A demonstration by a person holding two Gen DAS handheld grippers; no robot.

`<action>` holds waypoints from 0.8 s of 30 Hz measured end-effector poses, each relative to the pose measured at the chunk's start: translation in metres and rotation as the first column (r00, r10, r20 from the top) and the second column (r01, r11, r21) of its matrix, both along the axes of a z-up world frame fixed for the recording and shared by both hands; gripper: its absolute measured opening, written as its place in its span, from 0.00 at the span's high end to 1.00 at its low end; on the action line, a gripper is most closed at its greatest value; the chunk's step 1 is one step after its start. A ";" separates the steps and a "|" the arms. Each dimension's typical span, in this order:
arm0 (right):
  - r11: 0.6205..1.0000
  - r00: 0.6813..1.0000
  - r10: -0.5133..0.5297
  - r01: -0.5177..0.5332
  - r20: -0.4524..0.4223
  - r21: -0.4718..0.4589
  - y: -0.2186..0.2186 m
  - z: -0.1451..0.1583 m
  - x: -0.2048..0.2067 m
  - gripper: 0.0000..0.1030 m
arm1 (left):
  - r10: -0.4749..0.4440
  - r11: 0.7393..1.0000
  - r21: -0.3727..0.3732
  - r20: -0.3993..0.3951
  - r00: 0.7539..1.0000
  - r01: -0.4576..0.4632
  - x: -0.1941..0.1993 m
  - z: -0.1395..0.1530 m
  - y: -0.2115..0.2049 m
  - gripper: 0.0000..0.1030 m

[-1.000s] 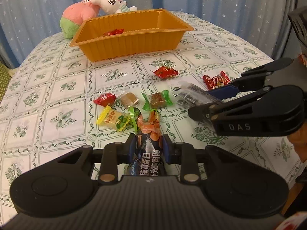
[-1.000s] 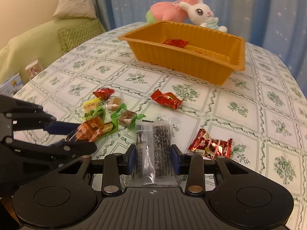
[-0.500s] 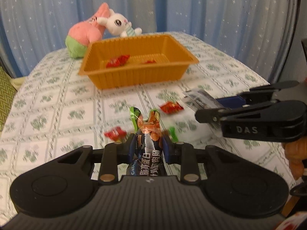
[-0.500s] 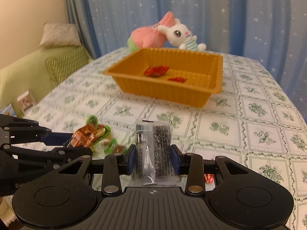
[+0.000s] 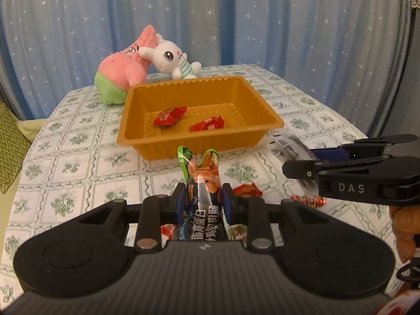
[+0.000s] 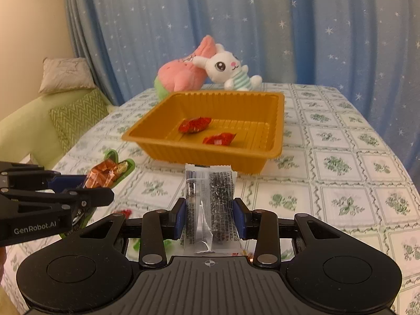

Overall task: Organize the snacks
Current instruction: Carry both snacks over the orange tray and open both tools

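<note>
An orange tray (image 5: 265, 128) (image 6: 273, 155) stands mid-table and holds two red candies (image 5: 170, 115) (image 5: 207, 124). My left gripper (image 5: 203, 202) is shut on a dark sausage snack pack (image 5: 202, 178) with an orange and green top, held above the table in front of the tray. It also shows in the right wrist view (image 6: 109, 174). My right gripper (image 6: 210, 216) is shut on a clear and black snack packet (image 6: 210, 202), held above the table just before the tray's near wall. That packet also shows in the left wrist view (image 5: 291, 147).
Two plush toys, a pink one (image 5: 120, 73) and a white rabbit (image 5: 173, 59), sit behind the tray. Loose red candies (image 5: 246, 190) (image 5: 308, 200) lie on the patterned tablecloth under the grippers. A green sofa with cushions (image 6: 76, 113) stands left. Blue curtains hang behind.
Both grippers have lifted with their snacks and moved toward the tray, which now looks closer with its inside in view. The loose candies have dropped low in view.
</note>
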State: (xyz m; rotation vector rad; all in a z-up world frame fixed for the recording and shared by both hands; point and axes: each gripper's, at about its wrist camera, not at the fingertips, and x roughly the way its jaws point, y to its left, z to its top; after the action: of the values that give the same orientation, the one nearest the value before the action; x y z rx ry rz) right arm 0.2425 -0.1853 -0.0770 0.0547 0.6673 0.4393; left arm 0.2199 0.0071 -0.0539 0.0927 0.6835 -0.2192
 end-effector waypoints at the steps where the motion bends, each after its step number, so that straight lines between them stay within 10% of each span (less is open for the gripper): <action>1: 1.000 1.000 -0.003 0.003 0.002 0.002 0.000 0.001 0.003 0.63 | 0.001 1.000 0.001 0.005 1.000 -0.001 0.003 0.002 0.000 0.75; 24: 0.996 0.997 -0.074 0.074 0.012 0.046 0.018 0.032 0.069 0.63 | 0.057 0.997 -0.045 0.016 0.998 -0.056 0.091 0.023 0.018 0.75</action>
State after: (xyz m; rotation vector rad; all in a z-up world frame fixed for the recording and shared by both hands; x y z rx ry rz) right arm 0.3118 -0.1678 -0.0448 0.1186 0.6394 0.3831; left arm 0.3105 0.0250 -0.0306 0.0326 0.6632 -0.1793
